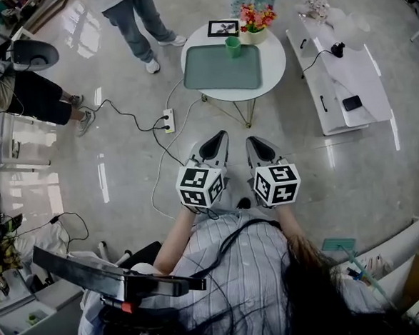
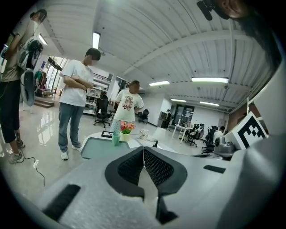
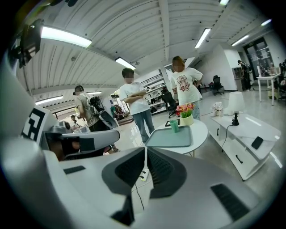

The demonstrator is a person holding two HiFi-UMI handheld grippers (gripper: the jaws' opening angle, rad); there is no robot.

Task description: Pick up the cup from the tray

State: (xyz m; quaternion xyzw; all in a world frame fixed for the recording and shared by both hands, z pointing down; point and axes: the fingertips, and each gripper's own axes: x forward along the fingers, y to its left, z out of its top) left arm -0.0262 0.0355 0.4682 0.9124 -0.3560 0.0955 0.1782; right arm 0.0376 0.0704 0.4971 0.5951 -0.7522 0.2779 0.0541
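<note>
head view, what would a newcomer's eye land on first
The shut left tongs and right tongs, each with a black-and-white marker cube, sit side by side at centre. Ahead, a round white table carries a green tray with a green cup at its far edge.

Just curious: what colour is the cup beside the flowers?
Green cup; head view shows it best.

The person wears a pale striped shirt (image 1: 238,268), a black cable (image 1: 227,242) trailing over it, and has long dark hair (image 1: 315,292). The left gripper (image 1: 222,134) and right gripper (image 1: 251,139) are pale grey shells with black-and-white marker cubes (image 1: 199,186) and black ribbed pads (image 2: 158,167).
</note>
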